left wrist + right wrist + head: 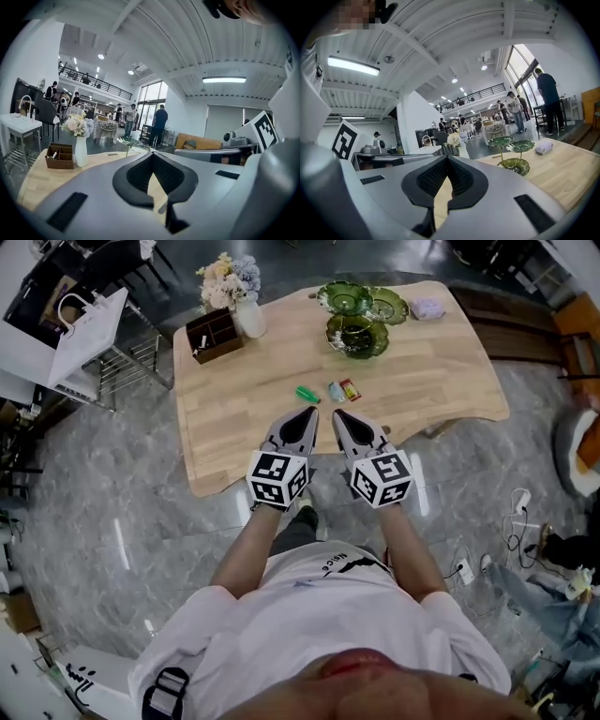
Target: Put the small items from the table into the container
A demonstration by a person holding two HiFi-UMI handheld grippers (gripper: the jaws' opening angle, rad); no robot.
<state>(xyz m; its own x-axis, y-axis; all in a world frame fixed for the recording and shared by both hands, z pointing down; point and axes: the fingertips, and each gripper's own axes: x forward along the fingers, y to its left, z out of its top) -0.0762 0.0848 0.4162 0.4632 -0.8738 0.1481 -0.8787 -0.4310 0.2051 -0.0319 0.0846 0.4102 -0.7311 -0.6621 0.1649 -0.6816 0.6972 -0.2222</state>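
Observation:
Three small items lie in a row on the wooden table (234, 399): a green one (307, 395), a teal one (336, 391) and a red one (350, 389). Behind them stands a green leaf-shaped tiered dish (357, 335), and a brown compartment box (214, 334) sits at the far left. My left gripper (310, 411) and right gripper (337, 412) hover side by side over the table's near edge, pointing at the items and just short of them. Both are shut and empty. In the gripper views the items are hidden behind the jaws.
A white vase of flowers (246, 310) stands beside the box, and a pale purple pouch (427, 307) lies at the table's far right. A white side table (89, 329) with a bag stands to the left. Cables (520, 521) lie on the floor at right. People stand in the background (159, 119).

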